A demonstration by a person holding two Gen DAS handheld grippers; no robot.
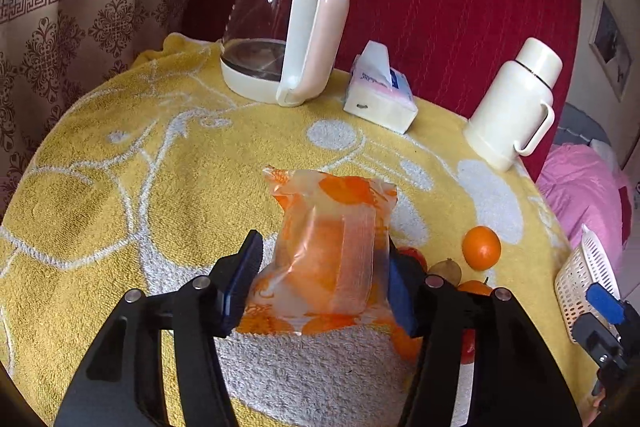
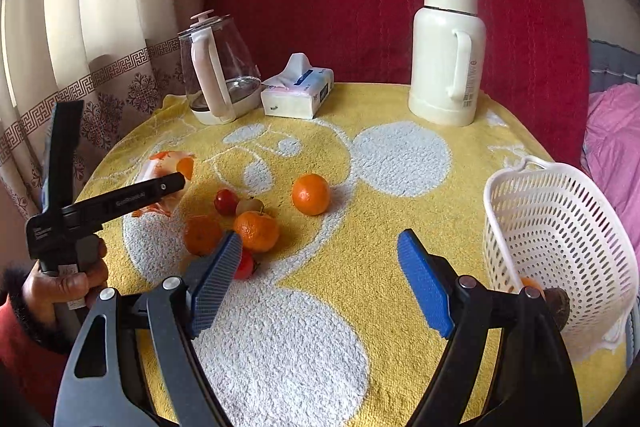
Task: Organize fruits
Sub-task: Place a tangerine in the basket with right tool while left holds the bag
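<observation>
Fruit pack [image 1: 332,251] clamped between the left gripper [image 1: 324,287] pads, lifted just left of the loose fruit pile [image 2: 236,227], likely for carrying across to the basket [image 2: 560,227]. Right gripper [image 2: 320,279] spread wide and empty, between pile and basket. One orange [image 2: 311,194] apart, nearer the basket.
</observation>
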